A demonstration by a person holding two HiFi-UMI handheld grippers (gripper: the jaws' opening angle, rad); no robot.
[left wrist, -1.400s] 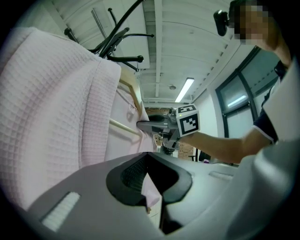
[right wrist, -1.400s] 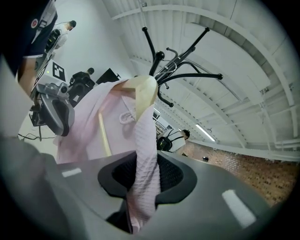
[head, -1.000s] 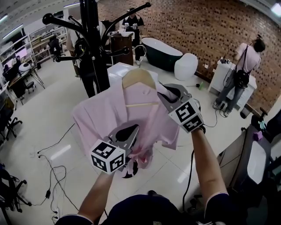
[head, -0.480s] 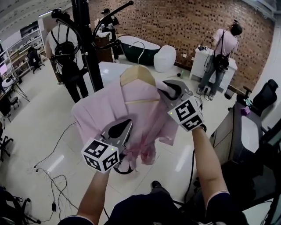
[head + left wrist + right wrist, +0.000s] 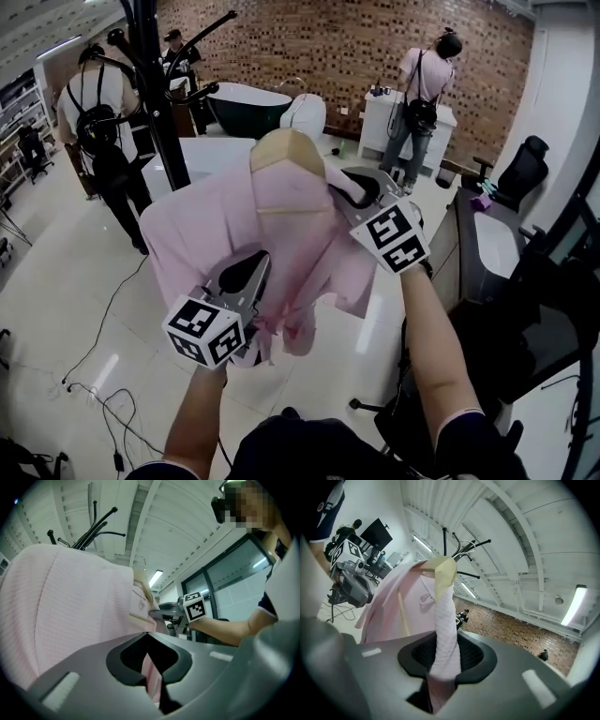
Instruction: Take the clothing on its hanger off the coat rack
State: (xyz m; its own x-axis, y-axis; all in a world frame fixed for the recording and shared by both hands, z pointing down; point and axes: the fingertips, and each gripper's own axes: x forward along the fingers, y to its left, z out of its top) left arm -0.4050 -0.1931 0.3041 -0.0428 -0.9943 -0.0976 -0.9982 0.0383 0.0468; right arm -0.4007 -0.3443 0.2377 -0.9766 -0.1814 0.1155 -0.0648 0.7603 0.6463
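Observation:
A pink shirt [image 5: 281, 234] hangs on a wooden hanger [image 5: 286, 150] in the air, clear of the black coat rack [image 5: 150, 94], which stands at the upper left. My left gripper [image 5: 258, 267] is shut on the shirt's lower front, with pink cloth pinched between the jaws [image 5: 152, 677]. My right gripper [image 5: 345, 186] is shut on the shirt's cloth-covered shoulder at the hanger's right end [image 5: 443, 667]. Each gripper view shows the other gripper: the right gripper [image 5: 164, 616] and the left gripper [image 5: 351, 583]. The rack's hooks [image 5: 459, 550] rise behind the shirt.
A person with a backpack [image 5: 98, 103] stands left of the rack. Another person [image 5: 422, 84] faces a white cabinet by the brick wall. A dark bathtub [image 5: 248, 98], a white table [image 5: 197, 155], a desk [image 5: 487, 244], a chair [image 5: 520, 169] and floor cables [image 5: 103, 394] surround me.
Both grippers have carried the shirt and hanger away from the rack; the rack has slid left and farther off in the head view. Both grips are unchanged.

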